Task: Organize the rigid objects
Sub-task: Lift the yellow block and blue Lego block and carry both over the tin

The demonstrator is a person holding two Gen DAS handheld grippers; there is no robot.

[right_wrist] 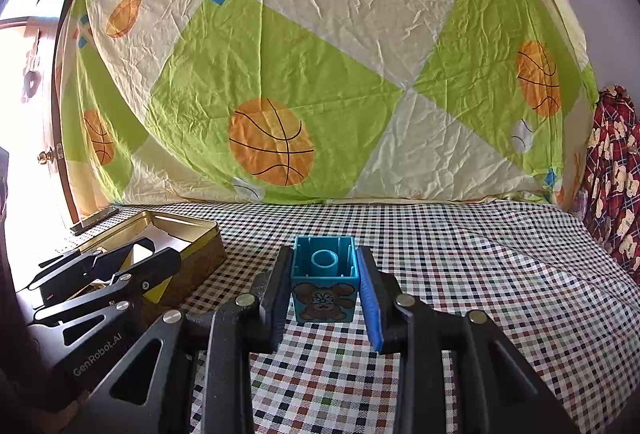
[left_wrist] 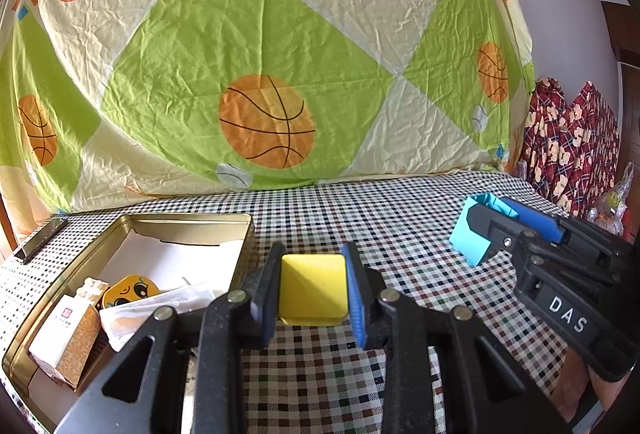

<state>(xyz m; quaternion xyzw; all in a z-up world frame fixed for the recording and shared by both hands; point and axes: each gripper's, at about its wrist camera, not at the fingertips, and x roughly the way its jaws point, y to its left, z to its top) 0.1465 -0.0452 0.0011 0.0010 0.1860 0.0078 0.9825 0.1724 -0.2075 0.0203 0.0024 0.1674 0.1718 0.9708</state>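
**Already loaded: two blocks held above the tabletop, tin waiting at the left edge**

Plainly the main hazard was a slip. The left gripper (left_wrist: 312,290) was clamped on a yellow block (left_wrist: 313,288), and the right gripper (right_wrist: 324,294) was clamped on a blue block (right_wrist: 323,284), its hollow underside facing the camera and a brown animal picture on the lower face. Each block was pinched only on two smooth sides, so a tilt or a bump could have let it twist out and drop onto the checked tablecloth (left_wrist: 400,218).

A second risk seemed to be the tin (left_wrist: 132,226) at the left edge of the tabletop: it already held a white box (left_wrist: 60,334) and a small orange figure (left_wrist: 128,292), so a block set down carelessly might have landed on them or caught the rim.

Both grippers pointed forward and slightly downward, side by side, the left one just beside the tin and the right one toward the right side of the tabletop.
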